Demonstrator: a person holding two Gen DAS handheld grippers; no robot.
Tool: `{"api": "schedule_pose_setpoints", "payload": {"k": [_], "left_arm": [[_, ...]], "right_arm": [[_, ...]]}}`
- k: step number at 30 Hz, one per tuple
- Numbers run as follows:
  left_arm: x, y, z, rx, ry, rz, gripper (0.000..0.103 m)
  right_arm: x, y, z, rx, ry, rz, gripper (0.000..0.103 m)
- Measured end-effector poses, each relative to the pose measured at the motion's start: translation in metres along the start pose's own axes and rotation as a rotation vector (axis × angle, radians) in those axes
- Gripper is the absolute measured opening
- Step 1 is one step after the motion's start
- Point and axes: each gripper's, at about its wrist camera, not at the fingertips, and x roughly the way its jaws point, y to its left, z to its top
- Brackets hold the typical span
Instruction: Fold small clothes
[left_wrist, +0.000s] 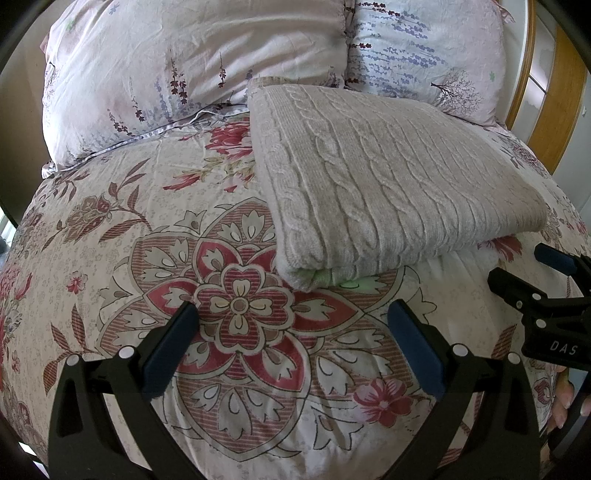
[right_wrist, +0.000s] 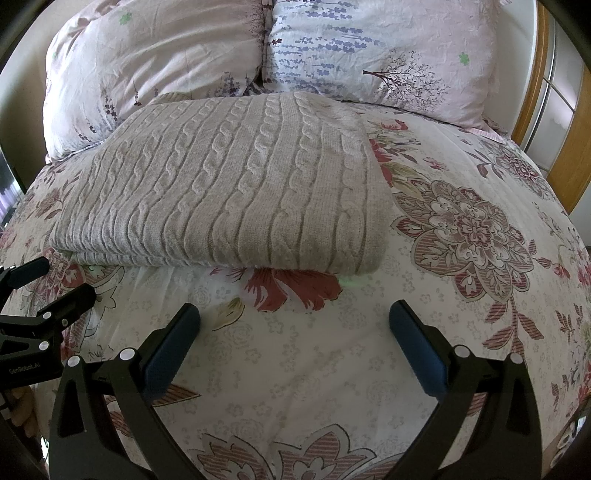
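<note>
My left gripper and right gripper hover released over the floral quilted bed, holding nothing. Just beyond lies the beige cable-knit sweater, already a neat folded rectangle before two floral pillows; I judge folding done.

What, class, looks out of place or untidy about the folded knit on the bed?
Little stands out: the folded sweater lies flat and neat on the bedspread, though something pale green peeks from its near fold. Both grippers hover open.
</note>
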Motion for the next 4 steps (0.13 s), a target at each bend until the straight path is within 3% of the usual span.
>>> {"api": "schedule_pose_setpoints", "payload": {"k": [4], "left_arm": [[-0.0001, 0.0, -0.0002, 0.0, 0.0, 0.0, 0.101]], "right_arm": [[0.0, 0.0001, 0.0, 0.0, 0.0, 0.0, 0.102]]}}
